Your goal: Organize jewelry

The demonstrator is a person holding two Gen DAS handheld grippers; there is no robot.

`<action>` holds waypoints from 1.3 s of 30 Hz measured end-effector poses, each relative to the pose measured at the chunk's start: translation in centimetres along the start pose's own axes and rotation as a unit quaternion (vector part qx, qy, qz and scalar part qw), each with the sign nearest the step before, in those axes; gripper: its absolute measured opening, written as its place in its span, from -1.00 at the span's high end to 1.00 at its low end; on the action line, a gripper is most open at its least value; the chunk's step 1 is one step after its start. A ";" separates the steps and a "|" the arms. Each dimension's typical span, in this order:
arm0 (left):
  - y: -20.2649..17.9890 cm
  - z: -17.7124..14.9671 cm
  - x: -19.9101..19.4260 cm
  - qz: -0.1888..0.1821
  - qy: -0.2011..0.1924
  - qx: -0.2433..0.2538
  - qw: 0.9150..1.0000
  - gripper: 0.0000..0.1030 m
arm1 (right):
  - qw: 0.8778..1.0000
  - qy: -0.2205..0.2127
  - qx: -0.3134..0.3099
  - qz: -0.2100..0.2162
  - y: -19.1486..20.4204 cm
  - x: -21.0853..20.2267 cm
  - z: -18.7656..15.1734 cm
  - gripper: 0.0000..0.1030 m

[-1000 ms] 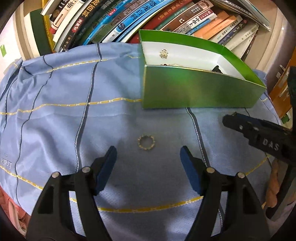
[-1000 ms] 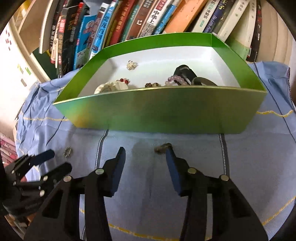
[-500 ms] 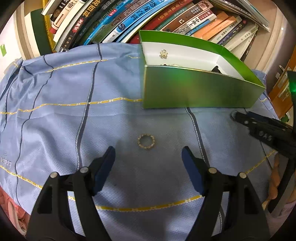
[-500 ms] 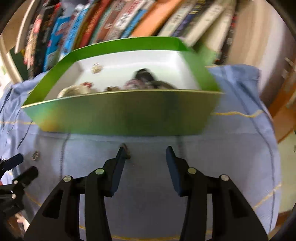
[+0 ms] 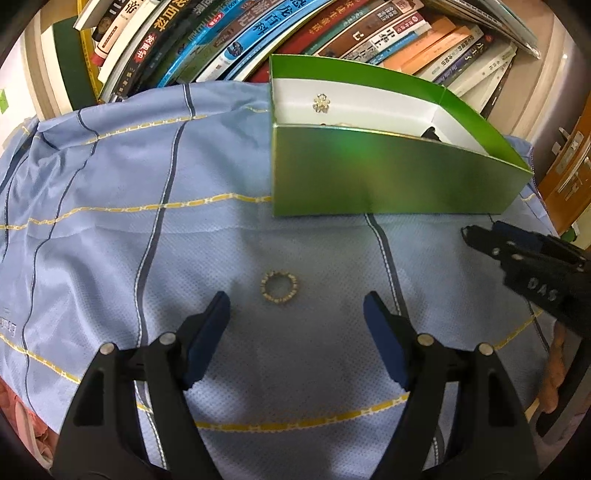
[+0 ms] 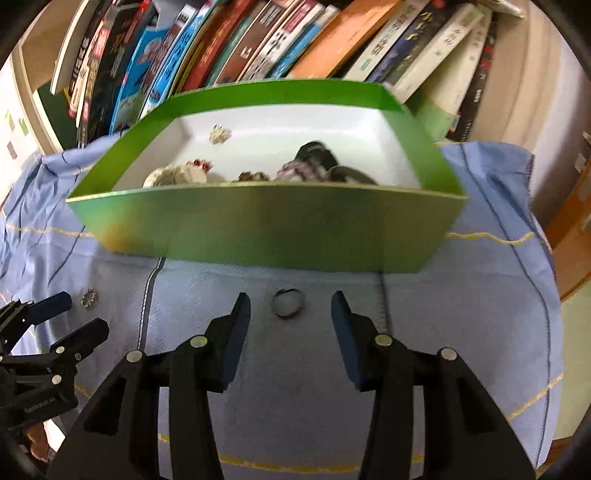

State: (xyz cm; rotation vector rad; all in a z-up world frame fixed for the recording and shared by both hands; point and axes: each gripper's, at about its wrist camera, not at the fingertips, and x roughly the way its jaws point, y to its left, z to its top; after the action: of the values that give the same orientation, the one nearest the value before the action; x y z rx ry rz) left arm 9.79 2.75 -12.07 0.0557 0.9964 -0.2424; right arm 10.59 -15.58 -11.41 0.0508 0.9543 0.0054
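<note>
A beaded gold ring (image 5: 279, 287) lies flat on a blue cloth (image 5: 110, 206) crossed by dark stripes and yellow chain-pattern lines, just ahead of the left gripper (image 5: 297, 308). Its jaws stand apart and are closing, with the ring lying just beyond the tips, touched by neither blue pad.

To the right, the right gripper (image 6: 290, 308) points down at a second, smaller ring (image 6: 287, 302) resting on the cloth close to the near wall of a green box (image 6: 266, 225). Its jaws are released, parted around empty air, the ring between and slightly ahead of the tips without contact. That view is blurred, so the ring's make cannot be read; it seems a plain dark-rimmed band.

The green box, white inside, sits open on the cloth in front of a row of leaning books (image 5: 258, 33). Within it lie a small flower-shaped brooch (image 5: 321, 103) near the far wall and, along the near wall, a pale cluster with red beads (image 6: 177, 173), a string of pinkish beads (image 6: 299, 170) and a dark band (image 6: 317, 153).

From the left wrist view the right gripper enters at the right edge, well apart from the beaded ring.
</note>
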 end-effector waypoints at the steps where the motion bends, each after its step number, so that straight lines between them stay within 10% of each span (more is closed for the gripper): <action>1: 0.1 0.1 0.2 0.001 0.002 -0.002 1.000 -0.22 | 1.000 0.002 -0.002 0.000 0.2 0.3 -0.1 0.14; 3: 0.3 0.2 0.3 0.006 0.000 -0.008 1.000 -0.05 | 1.000 -0.002 -0.009 -0.010 0.4 0.4 -0.1 0.48; 9: 0.4 0.7 0.6 0.023 -0.009 -0.010 1.000 0.59 | 1.000 -0.005 -0.024 -0.004 0.7 0.3 -0.3 0.63; 22: -5.0 -1.3 -0.9 -0.029 -0.007 0.067 0.997 0.59 | 1.000 0.007 -0.002 0.001 -2.2 -2.8 -4.2 0.60; 25: -5.3 -1.5 -0.9 -0.031 -0.001 0.058 0.998 0.42 | 1.000 0.001 0.014 0.005 -3.1 -3.8 -4.9 0.16; 29: -5.2 -1.6 -1.4 -0.015 -0.009 0.049 0.999 0.11 | 1.000 -0.004 0.017 0.002 -3.1 -4.2 -5.0 0.08; 39: -5.4 -1.9 -0.5 0.016 -0.009 0.027 0.999 0.24 | 1.000 -0.006 0.016 -0.019 -1.7 -2.9 -4.8 0.10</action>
State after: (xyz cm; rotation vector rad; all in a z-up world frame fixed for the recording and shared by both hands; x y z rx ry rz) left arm 6.67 -2.14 -12.32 0.1190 0.9699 -0.2394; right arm 4.98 -17.16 -11.94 0.0632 0.9436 -0.0448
